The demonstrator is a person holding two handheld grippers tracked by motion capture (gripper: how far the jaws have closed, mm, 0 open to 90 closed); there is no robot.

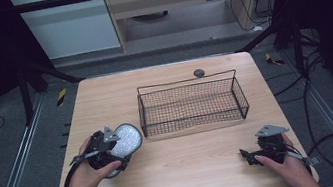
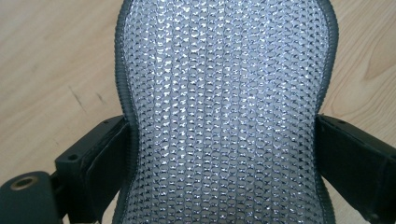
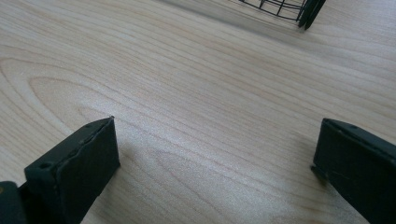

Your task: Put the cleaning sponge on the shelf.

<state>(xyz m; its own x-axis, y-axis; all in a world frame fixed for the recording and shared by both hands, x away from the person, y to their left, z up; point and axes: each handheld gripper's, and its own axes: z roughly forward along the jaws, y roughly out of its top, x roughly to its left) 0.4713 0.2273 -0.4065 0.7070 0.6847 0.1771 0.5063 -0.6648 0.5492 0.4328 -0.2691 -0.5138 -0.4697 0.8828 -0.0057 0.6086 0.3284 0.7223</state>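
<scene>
Your left gripper clamps the silver mesh pad at lower left, beside the wire basket. Your right gripper, lower right, jaws wide open, empty over the surface.

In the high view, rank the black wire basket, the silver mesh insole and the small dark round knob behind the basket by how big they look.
1. Black wire mesh basket, largest by far.
2. Silver, shiny mesh shoe insole with a grey edge, held in the left tool; part of it is hidden by the tool.
3. Small dark round knob on the table behind the basket, smallest; it lies farthest from the camera.
</scene>
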